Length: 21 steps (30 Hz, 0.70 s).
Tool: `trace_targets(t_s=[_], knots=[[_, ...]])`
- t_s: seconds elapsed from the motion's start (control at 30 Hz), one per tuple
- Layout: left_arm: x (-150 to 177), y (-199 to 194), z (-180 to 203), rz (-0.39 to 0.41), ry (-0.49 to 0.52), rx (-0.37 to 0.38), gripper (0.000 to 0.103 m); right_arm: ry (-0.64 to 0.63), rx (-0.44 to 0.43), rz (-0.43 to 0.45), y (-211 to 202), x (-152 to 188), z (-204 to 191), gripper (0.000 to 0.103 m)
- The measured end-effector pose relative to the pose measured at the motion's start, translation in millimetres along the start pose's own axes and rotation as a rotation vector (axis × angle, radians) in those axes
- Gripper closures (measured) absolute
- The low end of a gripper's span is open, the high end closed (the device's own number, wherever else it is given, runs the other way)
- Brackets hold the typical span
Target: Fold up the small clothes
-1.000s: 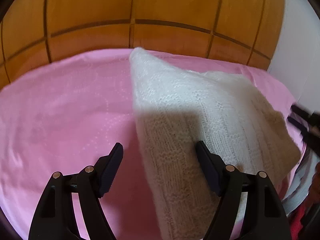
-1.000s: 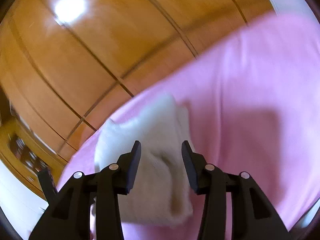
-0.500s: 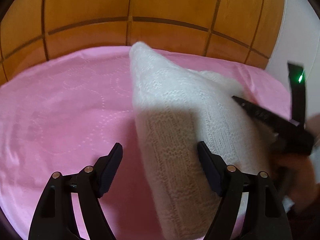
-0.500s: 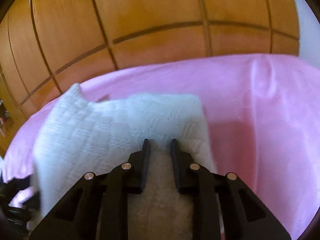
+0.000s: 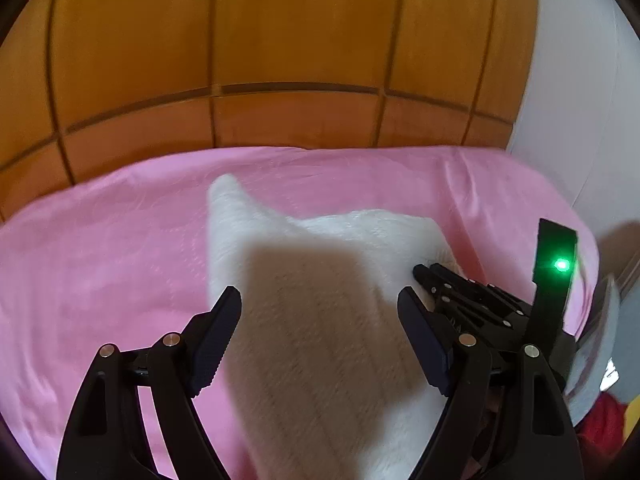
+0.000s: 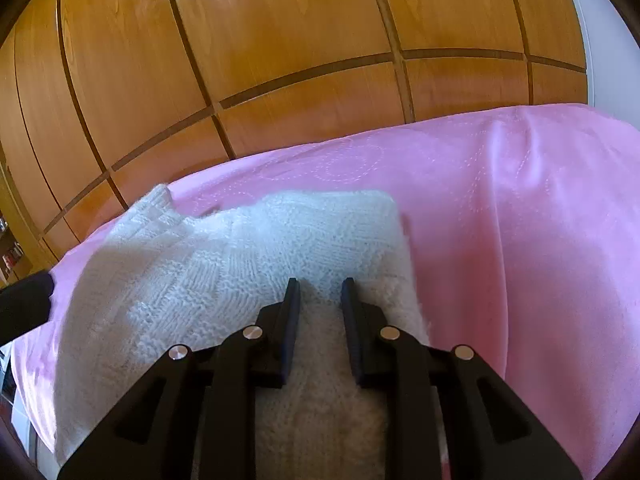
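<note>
A folded white knitted garment [image 5: 320,312] lies on the pink bed cover [image 5: 100,248]. My left gripper [image 5: 320,312] is open wide and hovers over the garment's near part, with nothing between its fingers. My right gripper [image 6: 318,292] rests low on the same garment [image 6: 224,264], its jaws a narrow gap apart with knit showing between them; whether they pinch the knit I cannot tell. It also shows in the left wrist view [image 5: 424,276], at the garment's right edge.
Wooden panelled cupboard doors [image 5: 280,60] stand behind the bed. A white wall [image 5: 580,80] is at the right. Grey and red cloth [image 5: 600,400] lies at the bed's right edge. Pink cover [image 6: 520,220] stretches to the right of the garment.
The right gripper has narrowed its jaws and come down onto the garment's right edge. The left gripper has stayed open and shifted right over the garment.
</note>
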<state>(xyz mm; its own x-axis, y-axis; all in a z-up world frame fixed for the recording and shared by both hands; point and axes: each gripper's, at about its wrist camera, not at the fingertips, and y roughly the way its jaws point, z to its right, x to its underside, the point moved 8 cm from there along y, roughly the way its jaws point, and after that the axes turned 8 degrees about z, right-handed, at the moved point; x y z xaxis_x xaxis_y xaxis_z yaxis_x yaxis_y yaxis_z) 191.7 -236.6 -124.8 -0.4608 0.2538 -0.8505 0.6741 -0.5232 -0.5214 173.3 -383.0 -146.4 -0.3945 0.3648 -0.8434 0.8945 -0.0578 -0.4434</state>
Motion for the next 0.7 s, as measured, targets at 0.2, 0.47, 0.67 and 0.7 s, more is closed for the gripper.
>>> trace_targets(t_s=[0.2,0.47,0.67,0.7], knots=[[6,31,-5,-0.048,0.034,-0.109,0.028,0.008,-0.011,0.006,0,-2,3,0.083],[25,71,-35,-0.055,0.022,-0.107,0.021,-0.003,-0.005,0.012,-1,-2,1,0.083],[30,57,-34,0.004,0.018,-0.095,0.021,-0.006,-0.018,0.020,-3,0,0,0.083],[31,54,-34,0.015,0.014,-0.101,0.021,-0.007,-0.023,0.021,-4,0,0,0.083]])
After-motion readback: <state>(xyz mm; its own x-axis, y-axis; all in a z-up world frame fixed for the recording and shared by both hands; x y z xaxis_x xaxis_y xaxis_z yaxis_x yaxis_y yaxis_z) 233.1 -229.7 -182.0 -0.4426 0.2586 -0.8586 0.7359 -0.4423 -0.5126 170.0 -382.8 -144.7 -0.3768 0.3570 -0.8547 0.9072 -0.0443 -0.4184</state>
